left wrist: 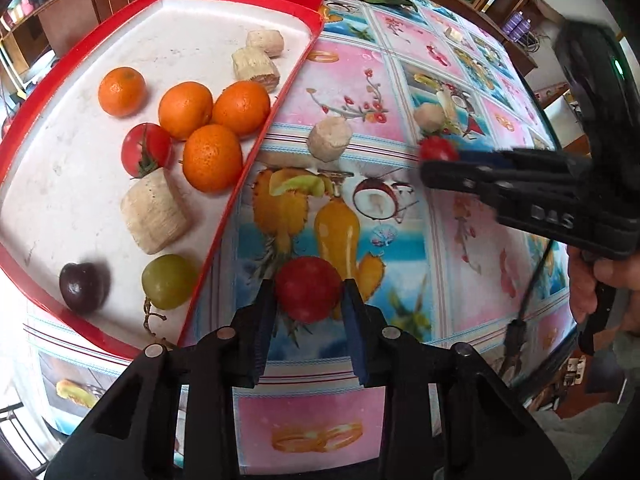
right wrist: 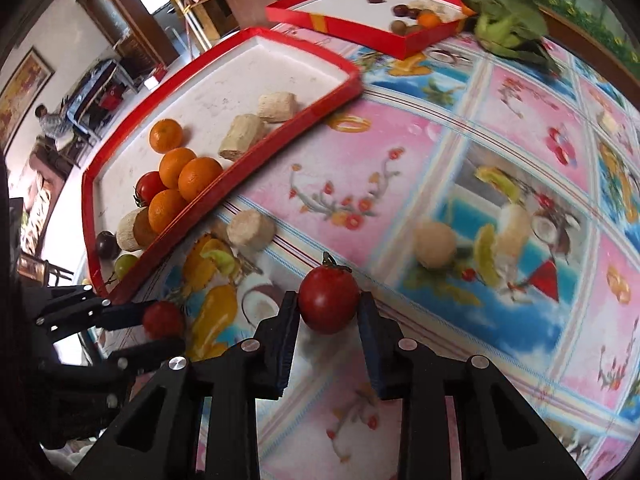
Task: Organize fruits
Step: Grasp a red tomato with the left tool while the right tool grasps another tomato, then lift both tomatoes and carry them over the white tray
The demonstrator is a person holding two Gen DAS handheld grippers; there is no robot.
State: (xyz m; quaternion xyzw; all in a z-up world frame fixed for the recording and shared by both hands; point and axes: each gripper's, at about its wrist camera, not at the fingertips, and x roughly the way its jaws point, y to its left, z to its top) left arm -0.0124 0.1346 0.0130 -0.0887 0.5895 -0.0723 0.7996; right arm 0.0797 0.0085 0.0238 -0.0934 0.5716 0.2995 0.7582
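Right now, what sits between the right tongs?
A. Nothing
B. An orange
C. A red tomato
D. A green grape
C: the right wrist view shows the right tongs closed on a red tomato with its green stem up, over the patterned tablecloth.

Both views are fisheye, each looking steeply down along its own hand-held gripper, close above the patterned surface point(left wrist: 400, 80). The left wrist view faces the near red tray point(left wrist: 224, 216) from its right edge; the right wrist view looks from further right, with the tray point(right wrist: 224, 196) to its left. They share that tray, the far tray point(right wrist: 352, 28) and the surface point(right wrist: 400, 152) between
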